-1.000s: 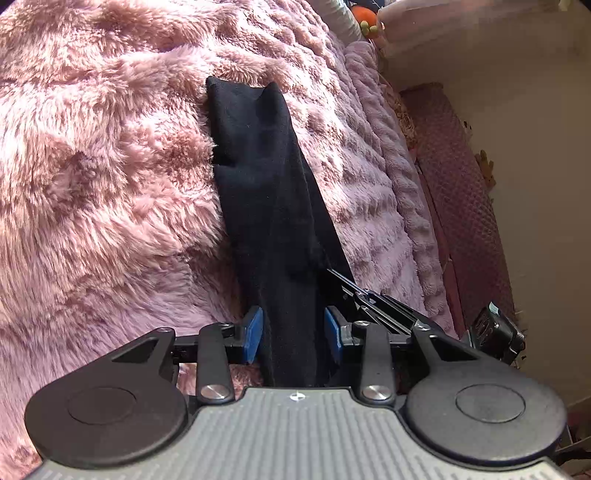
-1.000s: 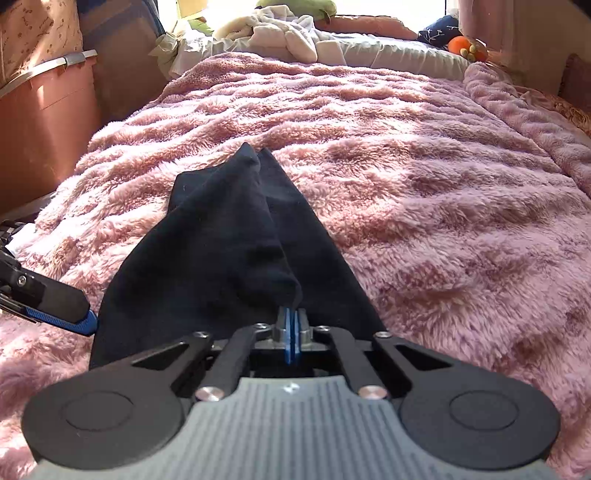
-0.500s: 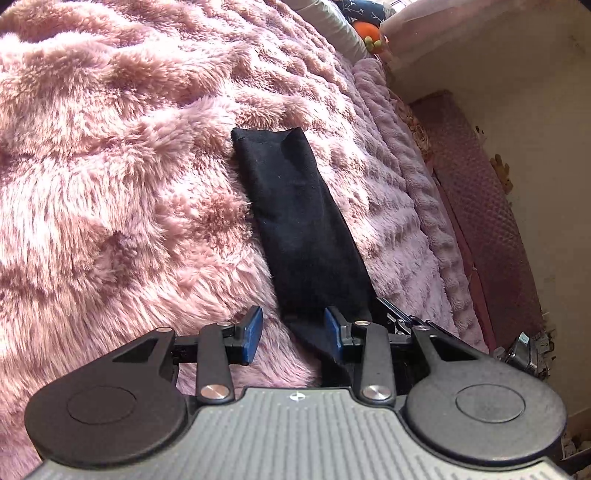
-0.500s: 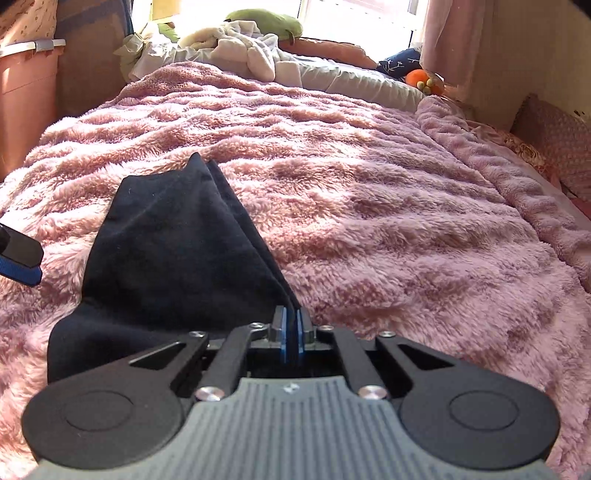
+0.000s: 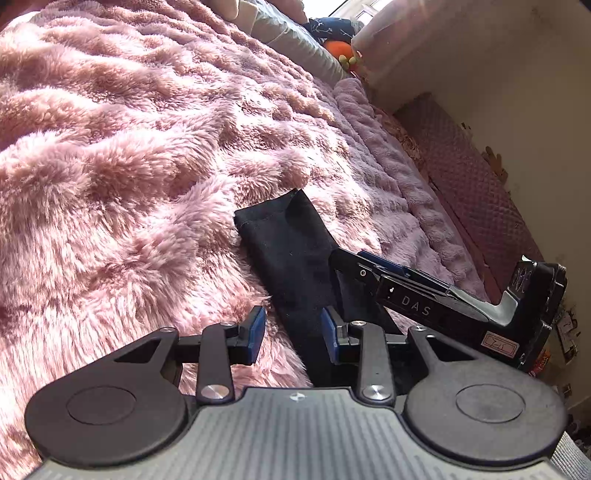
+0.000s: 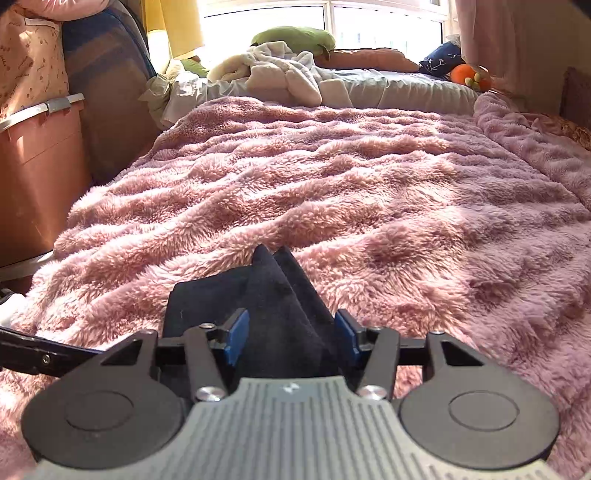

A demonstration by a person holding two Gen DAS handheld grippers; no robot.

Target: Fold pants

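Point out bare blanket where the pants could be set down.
Free: pink blanket between the black pants and the far pillows, and rightward toward its ridged edge. Crowded: the near end, where left gripper and right gripper flank the pants.

My bed wears a fluffy pink blanket (image 6: 369,177); sun pours through the window (image 6: 325,22) (pillows (image 6: 291,37) piled beneath), cream wall (image 5: 517,92) alongside.

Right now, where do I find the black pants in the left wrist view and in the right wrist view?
Left wrist view: the black pants lie as a narrow strip at centre, running from the open jaws up onto the pink blanket.
Right wrist view: the black pants sit low at centre, bunched between the open jaws.
Shared landmark: the orange toy at the bed's far end.
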